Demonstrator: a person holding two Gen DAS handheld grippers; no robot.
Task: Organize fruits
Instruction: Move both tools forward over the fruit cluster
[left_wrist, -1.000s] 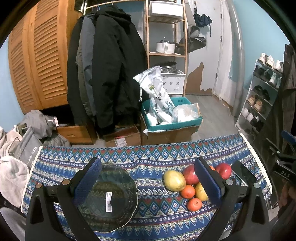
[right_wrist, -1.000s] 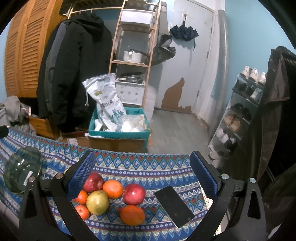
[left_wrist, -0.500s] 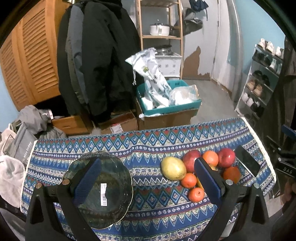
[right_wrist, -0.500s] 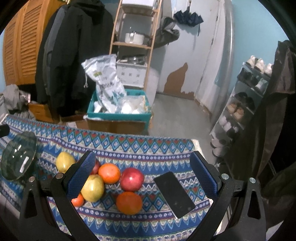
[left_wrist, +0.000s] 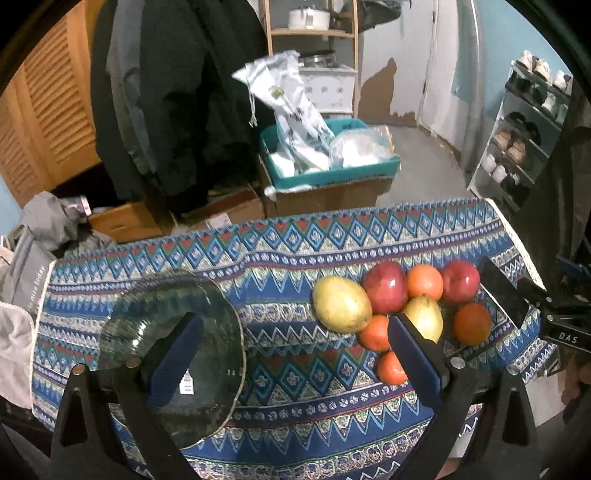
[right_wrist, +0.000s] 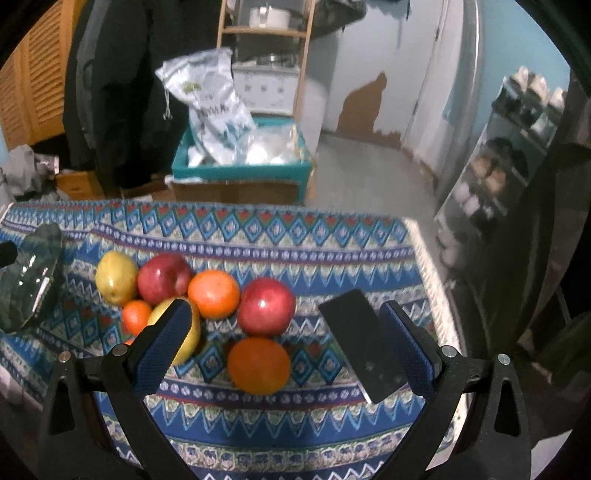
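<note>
Hovering wide apart, right gripper (right_wrist: 282, 341) above orange (right_wrist: 258, 365)

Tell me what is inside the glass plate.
The glass plate holds no fruit; a white sticker and the tablecloth pattern show through. The left gripper finger covers part of it.

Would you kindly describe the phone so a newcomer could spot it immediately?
Find the patterned tablecloth and its fruit pile. Just right of the pile, near the fringed edge, lies the phone: the only flat, black, rectangular thing among round, colourful fruit.
</note>
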